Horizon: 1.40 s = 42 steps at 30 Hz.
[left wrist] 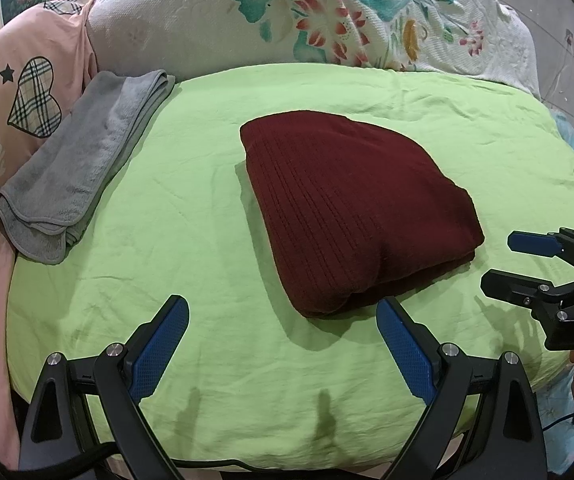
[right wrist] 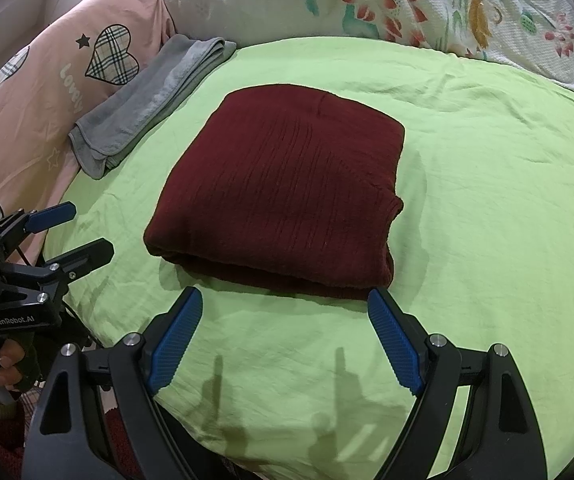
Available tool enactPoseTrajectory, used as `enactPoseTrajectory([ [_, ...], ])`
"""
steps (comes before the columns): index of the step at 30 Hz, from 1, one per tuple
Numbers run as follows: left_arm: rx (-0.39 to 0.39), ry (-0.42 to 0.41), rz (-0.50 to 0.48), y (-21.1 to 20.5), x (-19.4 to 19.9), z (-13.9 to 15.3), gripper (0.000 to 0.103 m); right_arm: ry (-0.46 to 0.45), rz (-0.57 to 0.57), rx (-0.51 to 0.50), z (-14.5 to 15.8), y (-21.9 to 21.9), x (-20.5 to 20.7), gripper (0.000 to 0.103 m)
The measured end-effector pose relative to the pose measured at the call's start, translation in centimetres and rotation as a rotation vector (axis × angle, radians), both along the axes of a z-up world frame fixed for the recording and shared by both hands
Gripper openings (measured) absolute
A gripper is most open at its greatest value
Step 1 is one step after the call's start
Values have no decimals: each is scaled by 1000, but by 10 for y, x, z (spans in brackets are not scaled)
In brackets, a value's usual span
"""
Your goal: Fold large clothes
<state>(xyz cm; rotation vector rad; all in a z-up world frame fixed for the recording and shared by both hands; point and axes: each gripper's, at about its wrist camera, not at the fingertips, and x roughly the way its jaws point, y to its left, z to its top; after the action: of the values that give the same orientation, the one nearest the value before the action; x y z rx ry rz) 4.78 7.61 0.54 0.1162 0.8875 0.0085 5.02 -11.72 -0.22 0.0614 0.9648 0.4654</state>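
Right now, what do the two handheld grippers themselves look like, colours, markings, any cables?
Both are black, angular frames with silver bolt heads and two fingers faced with blue ribbed pads. The left gripper carries white "GenRobot.AI" lettering on its body, seen from the right wrist view, with a thin black cable beside it. The right gripper shows white letters "DAS" on its side, cut off at the picture's edge. No sleeve can be made out.

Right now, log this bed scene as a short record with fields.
surface: green sheet
main garment: dark red knit sweater, folded into a compact stack, lying mid-sheet
second item: grey towel, folded, at the sheet's left edge
left claw: open, empty, short of the sweater
right claw: open, empty
backdrop: floral blanket, pink bedding
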Motion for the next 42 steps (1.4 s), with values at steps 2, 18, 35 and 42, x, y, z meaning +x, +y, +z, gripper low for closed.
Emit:
enactPoseTrajectory([
  [2,1,0,0,0,0,0,95,-1,-1,-1,0,0,0,85],
  [18,0,2,-9,-2,2,0,95,0,-1,1,0,0,0,85],
  [35,2,4,-15,-2,4,-1,95,0,0,5,0,0,0,85],
  [42,2,3,-16,-2,4,-1,95,-1,0,7,1,0,0,85],
])
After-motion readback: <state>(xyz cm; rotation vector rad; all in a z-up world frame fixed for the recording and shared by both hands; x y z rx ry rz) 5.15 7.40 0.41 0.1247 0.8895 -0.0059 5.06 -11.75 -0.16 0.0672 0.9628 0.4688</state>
